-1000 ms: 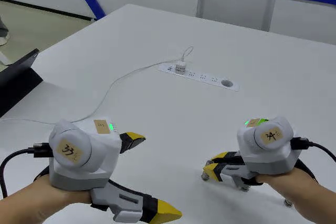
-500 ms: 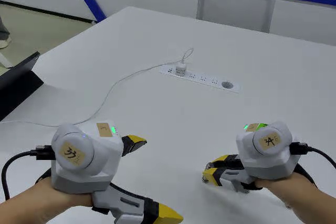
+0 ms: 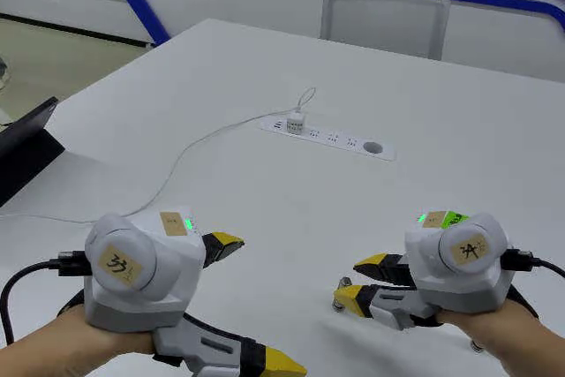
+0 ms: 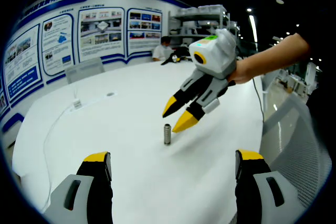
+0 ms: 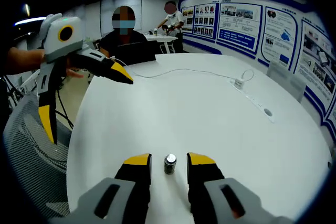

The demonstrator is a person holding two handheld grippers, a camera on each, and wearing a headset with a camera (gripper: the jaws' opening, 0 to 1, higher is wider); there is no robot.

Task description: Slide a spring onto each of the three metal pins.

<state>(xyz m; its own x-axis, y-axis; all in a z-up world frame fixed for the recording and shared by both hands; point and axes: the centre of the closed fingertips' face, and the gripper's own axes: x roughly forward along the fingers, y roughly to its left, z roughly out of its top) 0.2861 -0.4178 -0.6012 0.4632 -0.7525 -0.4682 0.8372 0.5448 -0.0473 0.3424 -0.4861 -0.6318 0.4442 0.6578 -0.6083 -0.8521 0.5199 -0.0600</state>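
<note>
Between the yellow fingertips of the right gripper [image 5: 169,160], narrowly apart and clamping nothing, a small grey ribbed metal cylinder [image 5: 170,164] stands upright on the white table [image 5: 220,119]: spring or sleeved pin, I cannot tell. Likely step: grasping 1 piece; next, close squarely. Farther off, the left gripper [image 4: 173,157] gapes, empty.

Shiny metal pin [image 5: 170,164], smooth matt wht table [image 3: 353,209], plastic left gripper [image 4: 173,156] shell, semi-gloss

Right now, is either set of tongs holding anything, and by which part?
Nothing is held: the right tongs straddle an upright metal pin, gaps both sides; left tongs wide open.
</note>
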